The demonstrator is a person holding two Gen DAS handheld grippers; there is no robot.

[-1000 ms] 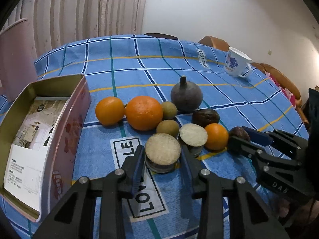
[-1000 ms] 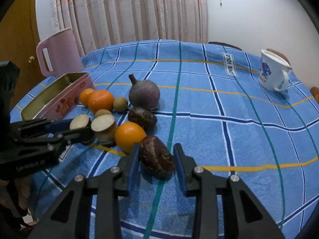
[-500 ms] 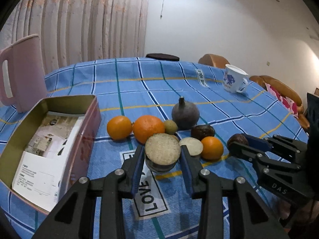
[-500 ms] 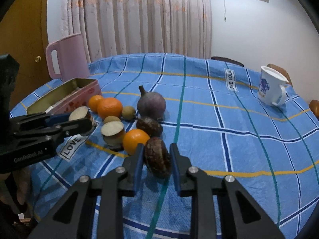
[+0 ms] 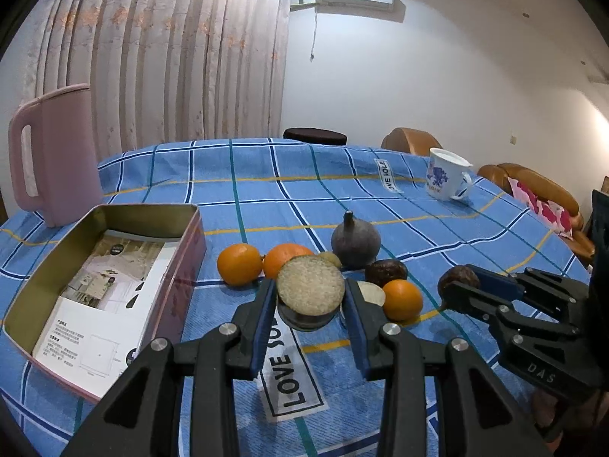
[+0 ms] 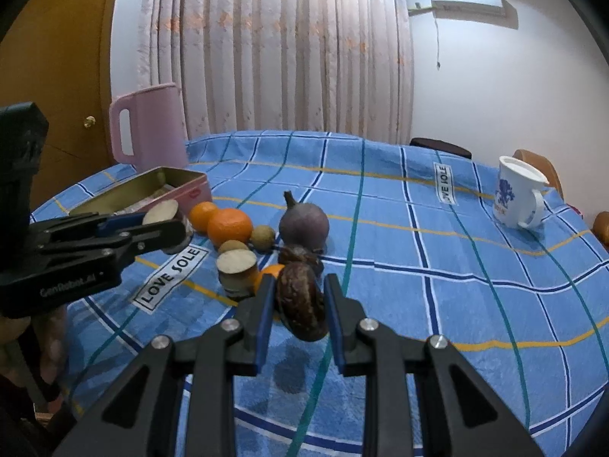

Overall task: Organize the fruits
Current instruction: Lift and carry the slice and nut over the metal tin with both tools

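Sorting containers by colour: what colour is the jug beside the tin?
Pink jug, clearest in the right wrist view.

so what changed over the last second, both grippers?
The right gripper clamped onto the wrinkled dark brown fruit and lifted it off the blue checked tablecloth. The left gripper, already shut on the cut pale-faced round fruit, raised it too. Remaining fruits, pink tin box, white mug unmoved.

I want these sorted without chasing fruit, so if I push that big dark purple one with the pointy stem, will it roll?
Probably a little. The purple fruit looks round, so a push could roll it, though its stem may stop it. It looks firm, likely heavyish.
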